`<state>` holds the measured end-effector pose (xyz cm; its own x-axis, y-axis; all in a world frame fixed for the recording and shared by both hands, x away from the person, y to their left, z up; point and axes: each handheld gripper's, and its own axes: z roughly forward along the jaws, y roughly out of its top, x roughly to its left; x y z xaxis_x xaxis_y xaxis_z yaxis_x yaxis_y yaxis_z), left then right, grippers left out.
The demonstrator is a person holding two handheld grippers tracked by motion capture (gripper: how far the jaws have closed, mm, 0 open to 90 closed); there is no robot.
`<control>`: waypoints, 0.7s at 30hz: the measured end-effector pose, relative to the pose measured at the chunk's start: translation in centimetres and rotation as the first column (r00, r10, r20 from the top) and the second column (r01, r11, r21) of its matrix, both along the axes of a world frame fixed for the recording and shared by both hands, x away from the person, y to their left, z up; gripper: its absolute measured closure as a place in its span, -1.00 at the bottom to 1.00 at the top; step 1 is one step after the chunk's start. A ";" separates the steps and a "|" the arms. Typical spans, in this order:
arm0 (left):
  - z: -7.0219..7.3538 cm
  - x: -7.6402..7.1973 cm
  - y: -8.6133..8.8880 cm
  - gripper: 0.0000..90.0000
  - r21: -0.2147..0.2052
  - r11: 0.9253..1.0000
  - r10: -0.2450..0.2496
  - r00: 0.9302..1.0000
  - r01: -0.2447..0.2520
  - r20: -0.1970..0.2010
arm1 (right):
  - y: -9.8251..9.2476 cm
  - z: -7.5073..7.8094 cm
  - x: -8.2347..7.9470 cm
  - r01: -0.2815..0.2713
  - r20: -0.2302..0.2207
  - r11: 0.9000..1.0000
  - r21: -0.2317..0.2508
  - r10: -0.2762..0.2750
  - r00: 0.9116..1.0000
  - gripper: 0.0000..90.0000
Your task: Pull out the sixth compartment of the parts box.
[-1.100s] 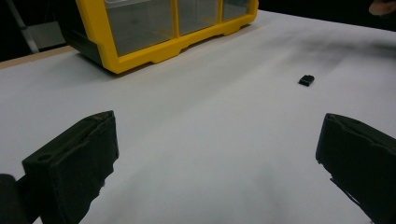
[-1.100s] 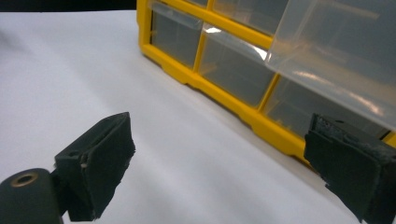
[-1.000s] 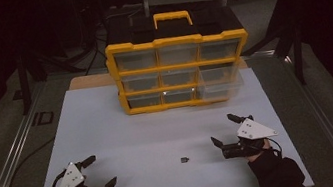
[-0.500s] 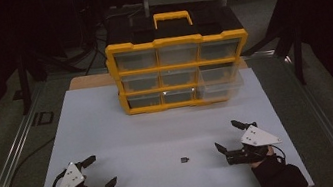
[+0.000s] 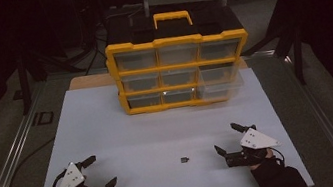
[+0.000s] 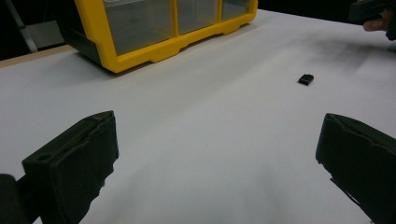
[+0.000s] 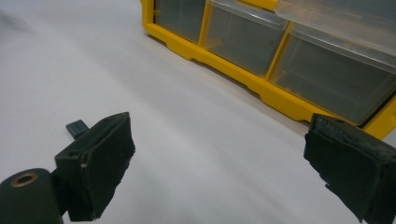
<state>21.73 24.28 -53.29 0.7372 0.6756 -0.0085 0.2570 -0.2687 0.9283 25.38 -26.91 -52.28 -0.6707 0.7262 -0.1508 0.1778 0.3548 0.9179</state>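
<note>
We see a small black piece (image 5: 184,160) lying flat on the white table (image 5: 160,130), near the front edge and a little right of the middle, touched by nothing. Our right claw (image 5: 227,139) sits low over the table just to the right of that piece, its jaws spread wide and holding nothing; in the right gripper view the piece (image 7: 77,128) peeks out just behind the left jaw. Our left claw (image 5: 101,170) rests at the near left corner, well apart from the piece, its jaws also wide open and empty; in the left gripper view the piece (image 6: 306,79) lies farther off to the right. At the far side of the table stands a yellow drawer cabinet (image 5: 180,68), with one clear drawer (image 5: 221,84) on its lower right pulled partly out
</note>
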 end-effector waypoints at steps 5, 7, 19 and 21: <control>0.0 0.0 0.0 -0.99 0.001 1.000 -0.001 1.000 0.001 0.002 | 0.1 -0.1 0.0 0.000 -0.006 1.000 -0.007 0.000 1.000 -0.82; 0.0 0.0 0.0 -0.99 0.001 1.000 -0.001 1.000 0.001 0.001 | 0.1 -0.1 0.1 -0.005 -0.011 1.000 -0.003 0.005 1.000 -0.82; 0.0 0.0 0.0 -0.99 0.002 1.000 -0.003 1.000 0.003 0.000 | 0.2 -0.1 0.0 -0.008 -0.008 1.000 -0.013 0.008 1.000 -0.82; 0.0 0.0 0.0 -0.99 0.003 1.000 -0.003 1.000 0.003 0.002 | 0.2 -0.1 0.0 -0.009 -0.007 1.000 -0.014 0.008 1.000 -0.82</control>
<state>21.72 24.24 -53.28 0.7393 0.6734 -0.0053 0.2543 -0.2719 0.9281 25.37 -26.70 -52.40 -0.6779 0.7184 -0.1560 0.1815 0.3693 0.9114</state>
